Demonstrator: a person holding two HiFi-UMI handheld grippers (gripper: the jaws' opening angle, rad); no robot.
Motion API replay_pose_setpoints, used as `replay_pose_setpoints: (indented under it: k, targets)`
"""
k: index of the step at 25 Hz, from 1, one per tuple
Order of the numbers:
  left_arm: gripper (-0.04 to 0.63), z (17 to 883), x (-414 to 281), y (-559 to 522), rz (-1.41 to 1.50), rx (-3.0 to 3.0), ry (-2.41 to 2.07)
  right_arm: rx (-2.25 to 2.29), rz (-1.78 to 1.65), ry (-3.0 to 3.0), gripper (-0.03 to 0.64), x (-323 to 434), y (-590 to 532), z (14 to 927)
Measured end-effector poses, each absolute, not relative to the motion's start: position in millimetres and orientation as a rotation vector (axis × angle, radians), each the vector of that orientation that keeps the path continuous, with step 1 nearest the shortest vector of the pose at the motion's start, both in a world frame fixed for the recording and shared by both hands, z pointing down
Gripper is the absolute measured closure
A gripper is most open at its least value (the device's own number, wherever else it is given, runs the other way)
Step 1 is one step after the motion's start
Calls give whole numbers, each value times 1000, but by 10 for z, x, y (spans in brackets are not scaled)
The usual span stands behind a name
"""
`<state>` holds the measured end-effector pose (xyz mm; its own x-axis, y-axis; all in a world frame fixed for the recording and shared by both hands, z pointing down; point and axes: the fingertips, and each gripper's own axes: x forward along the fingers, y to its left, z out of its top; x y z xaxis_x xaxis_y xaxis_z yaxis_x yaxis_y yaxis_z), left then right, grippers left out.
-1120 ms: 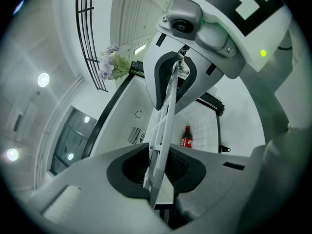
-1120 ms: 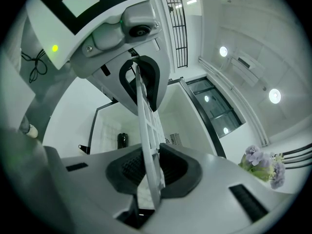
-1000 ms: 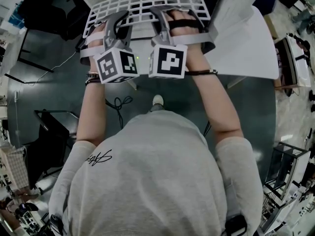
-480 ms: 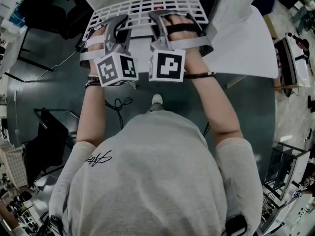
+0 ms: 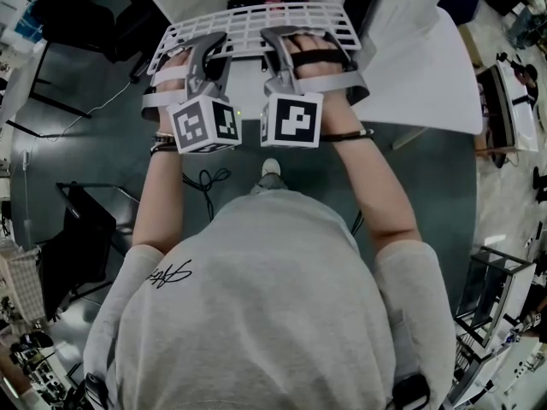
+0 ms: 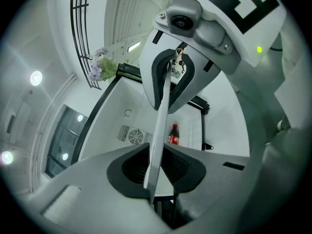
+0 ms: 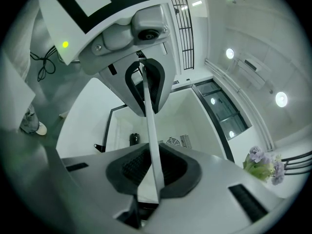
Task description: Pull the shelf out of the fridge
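Reading both grippers as clamped on the shelf (image 5: 256,20), 1 per hand, side by side on its near edge.

- Left gripper (image 5: 208,48): its own view shows the shelf edge-on as a thin white strip (image 6: 158,130) running between the 2 dark pads (image 6: 129,169); the pads press on it from both sides.
- Right gripper (image 5: 278,43): same picture in its own view, the white strip (image 7: 151,145) pinched between the pads (image 7: 178,169).
- Each gripper view also catches the other gripper further along the same edge.
- Head view: the white grid shelf lies roughly level at the top of frame, in front of the person. The marker cubes (image 5: 203,123) and the hands (image 5: 320,58) cover much of its near edge.
- Far edge of the shelf runs under a dark strip at the frame top; cannot tell whether it rests on anything inside the fridge (image 6: 109,113).
- Fridge interior shows only past the jaws: back wall with a round vent (image 6: 134,135) and an upright red-label bottle (image 6: 174,134). In the right gripper view that spot holds just a small dark shape (image 7: 134,139), too small to identify.
- Open white door (image 5: 427,67) is at the right, top end cut off by the frame.
- Purple flowers (image 7: 263,165) sit at the view edge, distorted by the lens.
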<state>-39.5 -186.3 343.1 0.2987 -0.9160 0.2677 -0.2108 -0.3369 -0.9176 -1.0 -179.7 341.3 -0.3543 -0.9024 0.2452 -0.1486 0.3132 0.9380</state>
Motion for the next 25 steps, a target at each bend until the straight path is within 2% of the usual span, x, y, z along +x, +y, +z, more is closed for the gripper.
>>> replay_pose_setpoints:
  k: [25]
  targets:
    - [534,3772,-303,-1631,-1149,-1791,999,902,-1054,-1771,565,100,-1559,3759]
